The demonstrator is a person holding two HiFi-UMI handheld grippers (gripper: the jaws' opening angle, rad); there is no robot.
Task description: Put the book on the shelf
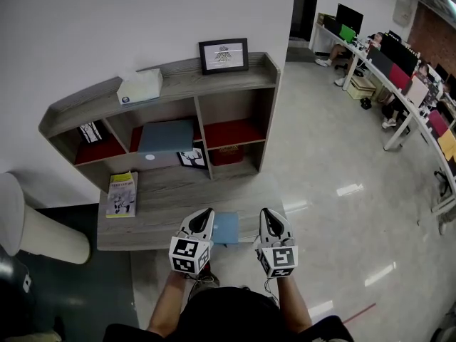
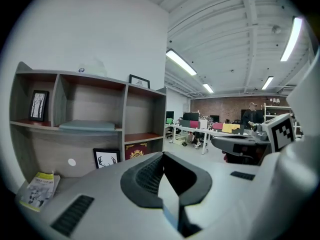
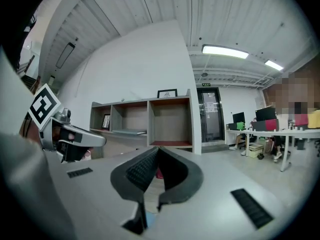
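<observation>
Shelving point(image 1: 178, 77) is waiting straight ahead; left gripper point(image 1: 204, 214) is pinching the book point(image 1: 226, 228) (blue cover), right gripper point(image 1: 269, 216) riding just beside, jaws together.

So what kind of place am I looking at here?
Most likely an open-plan office: a long desk row with monitors and seated people, strip lights overhead, plus a wooden shelf unit by the wall.

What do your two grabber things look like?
The left gripper and right gripper have pale grey shells with black ribbed pads. Each carries a cube of black-and-white square markers. The person wears a black top.
</observation>
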